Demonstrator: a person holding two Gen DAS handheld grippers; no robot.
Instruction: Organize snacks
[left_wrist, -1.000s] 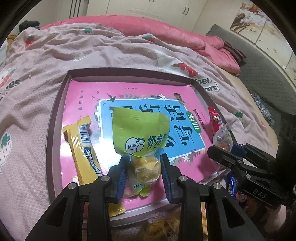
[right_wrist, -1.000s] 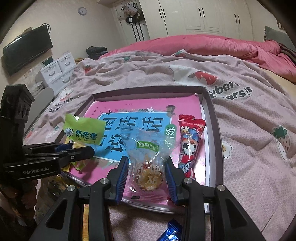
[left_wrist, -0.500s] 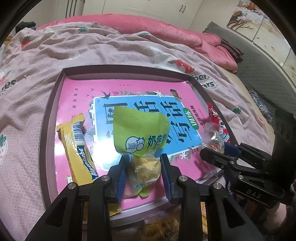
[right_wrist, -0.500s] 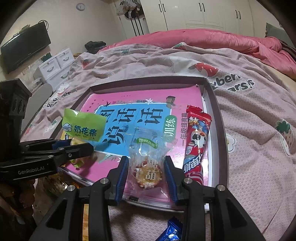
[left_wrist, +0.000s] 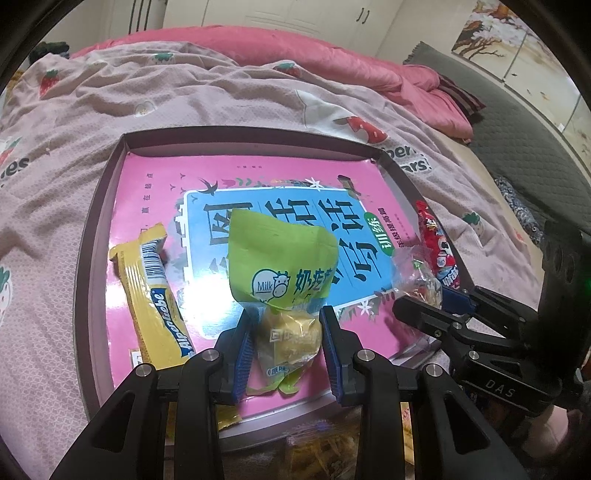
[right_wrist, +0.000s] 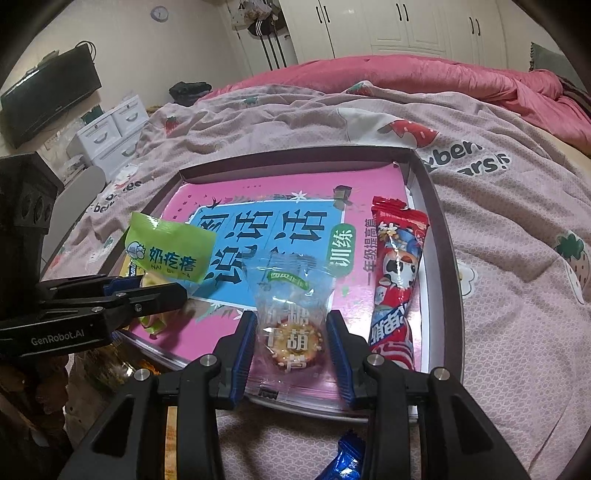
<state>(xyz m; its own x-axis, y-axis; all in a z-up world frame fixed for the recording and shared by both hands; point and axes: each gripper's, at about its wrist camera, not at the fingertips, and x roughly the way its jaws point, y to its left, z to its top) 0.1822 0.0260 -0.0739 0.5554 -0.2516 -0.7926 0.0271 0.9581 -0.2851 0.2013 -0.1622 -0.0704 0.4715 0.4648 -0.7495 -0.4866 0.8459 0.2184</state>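
My left gripper (left_wrist: 288, 350) is shut on a green milk-candy packet (left_wrist: 280, 266), held over the near part of a brown-rimmed tray (left_wrist: 107, 192) lined with a pink and blue book cover. My right gripper (right_wrist: 291, 347) is shut on a clear packet with a round snack (right_wrist: 291, 332), held over the tray's near edge (right_wrist: 443, 229). A yellow candy bar (left_wrist: 157, 306) lies in the tray at the left. A red snack stick (right_wrist: 397, 284) lies along its right side. Each gripper shows in the other's view: the left gripper (right_wrist: 147, 291) and the right gripper (left_wrist: 424, 306).
The tray sits on a bed with a pink strawberry-print blanket (left_wrist: 184, 92). A blue wrapper (right_wrist: 345, 458) and yellowish packets (left_wrist: 325, 443) lie below the tray's near edge. White drawers (right_wrist: 110, 129) and a television (right_wrist: 48, 96) stand at the far left.
Both grippers keep their packets. The tray has slid slightly in both views, with little real movement.
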